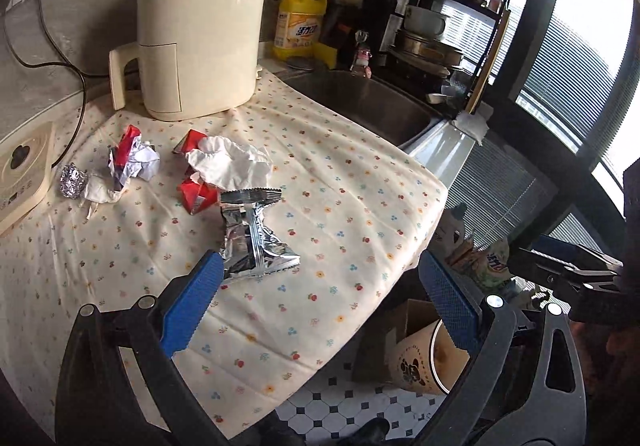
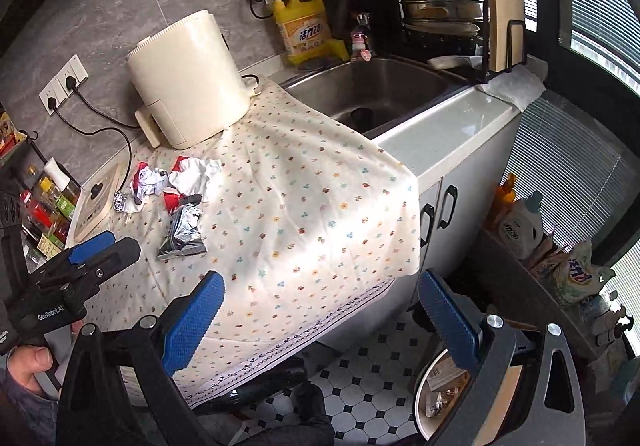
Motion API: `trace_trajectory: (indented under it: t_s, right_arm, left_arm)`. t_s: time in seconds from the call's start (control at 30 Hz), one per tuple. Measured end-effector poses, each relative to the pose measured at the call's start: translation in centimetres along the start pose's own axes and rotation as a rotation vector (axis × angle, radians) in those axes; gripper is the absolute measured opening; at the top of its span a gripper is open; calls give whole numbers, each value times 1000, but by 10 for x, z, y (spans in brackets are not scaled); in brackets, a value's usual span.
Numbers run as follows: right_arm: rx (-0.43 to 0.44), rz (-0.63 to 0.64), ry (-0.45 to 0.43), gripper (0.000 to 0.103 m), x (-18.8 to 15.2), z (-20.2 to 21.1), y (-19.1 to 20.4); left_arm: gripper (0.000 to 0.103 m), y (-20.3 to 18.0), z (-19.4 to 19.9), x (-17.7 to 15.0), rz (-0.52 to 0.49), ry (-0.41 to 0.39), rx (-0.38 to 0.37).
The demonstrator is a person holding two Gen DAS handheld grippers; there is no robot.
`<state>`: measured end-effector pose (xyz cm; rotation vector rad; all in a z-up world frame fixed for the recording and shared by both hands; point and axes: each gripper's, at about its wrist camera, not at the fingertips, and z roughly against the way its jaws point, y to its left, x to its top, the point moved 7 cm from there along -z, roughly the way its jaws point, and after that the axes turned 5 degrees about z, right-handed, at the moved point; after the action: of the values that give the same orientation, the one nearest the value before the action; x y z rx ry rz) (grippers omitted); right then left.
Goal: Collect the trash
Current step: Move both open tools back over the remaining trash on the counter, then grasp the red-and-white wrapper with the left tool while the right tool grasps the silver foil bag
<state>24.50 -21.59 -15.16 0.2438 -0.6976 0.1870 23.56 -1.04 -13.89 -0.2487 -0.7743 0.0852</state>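
Observation:
Trash lies on the flowered cloth (image 1: 340, 214): a silver foil snack wrapper (image 1: 256, 238) nearest, a white crumpled tissue (image 1: 232, 162) over red packaging (image 1: 198, 196), a red-and-white crumpled wrapper (image 1: 134, 160), and a small foil ball (image 1: 73, 180). My left gripper (image 1: 320, 270) is open and empty, its left finger beside the silver wrapper. My right gripper (image 2: 320, 286) is open and empty, over the cloth's front edge; the trash pile (image 2: 180, 198) lies to its far left. The left gripper (image 2: 86, 252) also shows in the right wrist view.
A cream air fryer (image 1: 200, 38) stands behind the trash. A steel sink (image 2: 384, 94), yellow detergent bottle (image 1: 300, 22) and dish rack (image 1: 440, 14) are at the back right. A round bin (image 2: 444, 394) stands on the tiled floor below. A cream appliance (image 1: 20, 174) sits left.

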Motion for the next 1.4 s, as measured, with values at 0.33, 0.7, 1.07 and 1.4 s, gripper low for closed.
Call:
trace_trajectory:
  t_s: [0.33,0.7,1.07,1.4]
  right_arm:
    - [47,56,-1,95,23,-38,76]
    - [50,86,3,95,41,-85,139]
    - [34,77,105,70,45,-140,169]
    - [3,89,193,63,38,-175,174]
  left_arm:
    - [97,80,19,25,42,-63,54]
    - [97,149,3,64,35,-89,54]
    - [75,197,-44,90,84,-41,19]
    - [75,215,-95,94,87,39,19]
